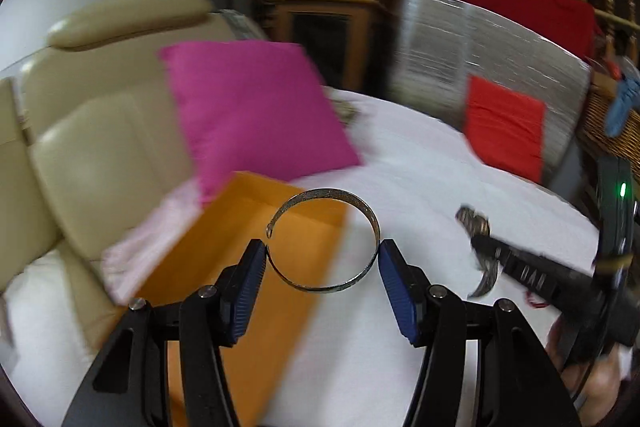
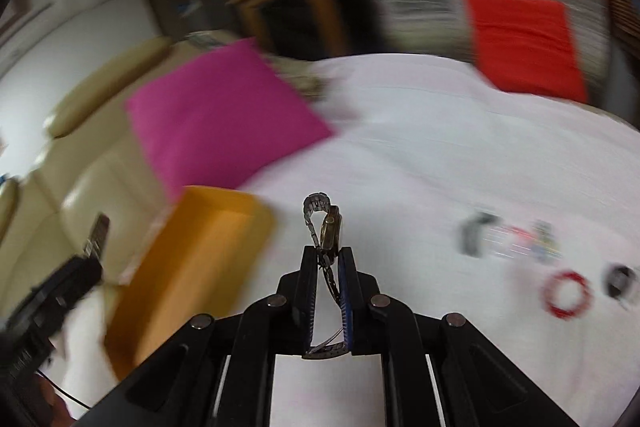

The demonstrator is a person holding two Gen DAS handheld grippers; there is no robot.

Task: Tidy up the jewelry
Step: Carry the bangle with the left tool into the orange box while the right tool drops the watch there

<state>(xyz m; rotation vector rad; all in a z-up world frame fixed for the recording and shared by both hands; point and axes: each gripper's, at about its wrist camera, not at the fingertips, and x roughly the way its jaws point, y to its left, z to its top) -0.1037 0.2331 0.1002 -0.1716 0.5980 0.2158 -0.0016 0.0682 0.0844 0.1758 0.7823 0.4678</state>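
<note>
- The orange box (image 1: 256, 259) lies open at the left of the white bed (image 1: 420, 179), beside a beige leather seat (image 1: 92, 131) and below a pink cushion (image 1: 248, 111); by my reading it is where the jewelry goes.
- The left tongs (image 1: 322, 261) grip a silver bangle (image 1: 326, 241) across its width, one blue pad on each side, held in the air with part of its hoop over the box's near corner.
- The bangle is a thin, flat, open metal band with a small hooked end at its gap and a faint engraved pattern. I judge it light and stiff but springy; squeezed hard it could flex or twist out of the pads, so a light hold across the band is safest.
- The right tongs (image 2: 328, 259) are closed on a metal wristwatch (image 2: 326, 227), its linked strap pinched between the pads, a loop and the gold-toned case standing above the tips.
- The watch looks heavier, with a limp, slippery linked strap; the case is probably the firmer place to hold.
- At the right, on the bed, lie more pieces, blurred: a red beaded bracelet (image 2: 566, 293), a dark ring-like item (image 2: 620, 279) and a mixed cluster (image 2: 516, 237).
</note>
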